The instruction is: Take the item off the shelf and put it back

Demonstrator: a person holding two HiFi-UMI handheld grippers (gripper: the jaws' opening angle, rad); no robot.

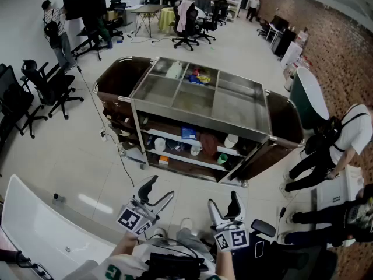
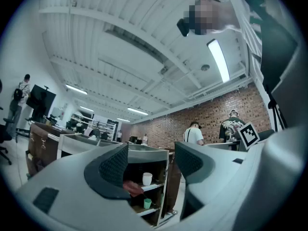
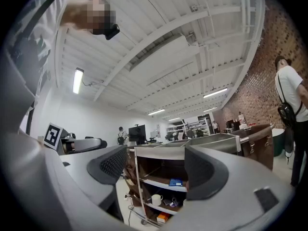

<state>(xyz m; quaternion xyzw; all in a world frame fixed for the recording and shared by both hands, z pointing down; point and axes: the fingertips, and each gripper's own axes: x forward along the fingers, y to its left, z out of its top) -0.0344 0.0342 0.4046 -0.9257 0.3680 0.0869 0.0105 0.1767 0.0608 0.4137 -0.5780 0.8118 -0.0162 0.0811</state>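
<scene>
A wheeled shelf cart (image 1: 198,123) with a metal tray top stands in front of me. Its shelves hold a blue box (image 1: 188,133), a brown-red item (image 1: 208,143), white cups (image 1: 231,140) and a green cup (image 1: 222,158). My left gripper (image 1: 158,188) and right gripper (image 1: 223,202) hover low, well short of the cart. Both are open and hold nothing. The left gripper view frames a white cup (image 2: 147,178) between the jaws of the left gripper (image 2: 151,160). In the right gripper view, the right gripper (image 3: 156,162) frames the blue box (image 3: 175,182) and a white mug (image 3: 156,199).
The cart's top compartments hold a white bottle (image 1: 174,70) and coloured packets (image 1: 198,77). Its dark side doors (image 1: 119,77) hang open. A person (image 1: 344,144) stands at the right, office chairs (image 1: 49,86) at the left. A white table (image 1: 41,226) is at lower left.
</scene>
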